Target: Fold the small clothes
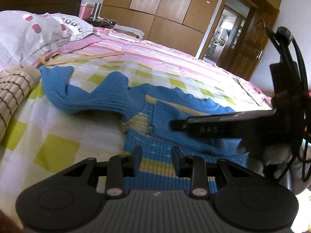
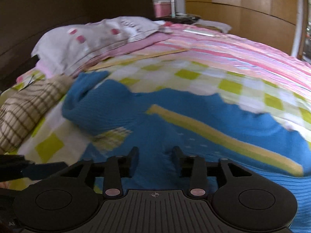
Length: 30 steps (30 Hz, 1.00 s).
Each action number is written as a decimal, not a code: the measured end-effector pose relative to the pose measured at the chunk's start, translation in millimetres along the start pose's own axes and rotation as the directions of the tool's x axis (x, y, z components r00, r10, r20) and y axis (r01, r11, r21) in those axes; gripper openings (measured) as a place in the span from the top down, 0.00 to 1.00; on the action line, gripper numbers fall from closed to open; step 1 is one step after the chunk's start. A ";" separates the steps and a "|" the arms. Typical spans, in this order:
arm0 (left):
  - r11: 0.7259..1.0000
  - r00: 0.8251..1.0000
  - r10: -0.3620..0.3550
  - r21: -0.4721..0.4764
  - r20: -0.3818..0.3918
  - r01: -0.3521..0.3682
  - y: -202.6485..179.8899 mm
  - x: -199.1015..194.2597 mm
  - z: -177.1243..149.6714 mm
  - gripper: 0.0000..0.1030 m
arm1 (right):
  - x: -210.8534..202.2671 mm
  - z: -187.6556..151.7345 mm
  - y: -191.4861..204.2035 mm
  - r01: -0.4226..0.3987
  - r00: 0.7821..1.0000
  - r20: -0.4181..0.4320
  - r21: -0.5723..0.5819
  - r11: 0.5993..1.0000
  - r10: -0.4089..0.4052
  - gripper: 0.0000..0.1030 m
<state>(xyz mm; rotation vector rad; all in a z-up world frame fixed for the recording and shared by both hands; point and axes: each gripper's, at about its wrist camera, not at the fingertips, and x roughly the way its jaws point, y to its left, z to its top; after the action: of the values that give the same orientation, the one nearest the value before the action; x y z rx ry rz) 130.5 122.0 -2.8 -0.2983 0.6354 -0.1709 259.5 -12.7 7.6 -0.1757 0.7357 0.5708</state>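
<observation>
A blue knit sweater (image 1: 108, 97) with yellow stripes lies crumpled on the bed (image 1: 58, 147), on its green-and-white checked cover, one sleeve trailing toward the headboard end beside a beige striped garment (image 1: 13, 89). The left claw (image 1: 156, 155) hangs over the sweater's hem with its fingers apart and nothing between them. The right claw (image 2: 156, 155) is likewise spread open above the sweater's body; its view is blurred, so the knit detail and any contact with the cloth are hard to make out. In the left view the right claw's fingers reach over the sweater from the right, their tips partly hidden. A spotted pillow (image 1: 29, 31) lies at the bed's head, cut off at the frame edge.
</observation>
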 end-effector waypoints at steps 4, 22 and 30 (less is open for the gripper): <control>1.000 1.000 -0.008 -0.019 0.000 0.008 3.2 -0.6 1.4 0.63 | -3.9 -2.8 8.2 -0.022 1.000 0.001 -0.006 1.000 0.022 0.57; 0.999 1.000 -0.018 -0.041 -0.010 0.018 6.7 2.6 2.2 0.62 | 30.5 30.0 -9.9 0.003 1.000 -0.010 0.054 0.999 -0.002 0.95; 0.999 1.000 0.000 -0.035 -0.002 0.000 6.4 2.2 1.9 0.62 | 44.0 32.8 -8.2 0.042 0.999 -0.018 0.045 0.998 -0.041 0.87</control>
<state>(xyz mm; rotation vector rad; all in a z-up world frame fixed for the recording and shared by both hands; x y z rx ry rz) 133.7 127.9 -4.7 -0.3319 0.6412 -0.1607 309.4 10.6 1.5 -0.1534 0.7588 0.5135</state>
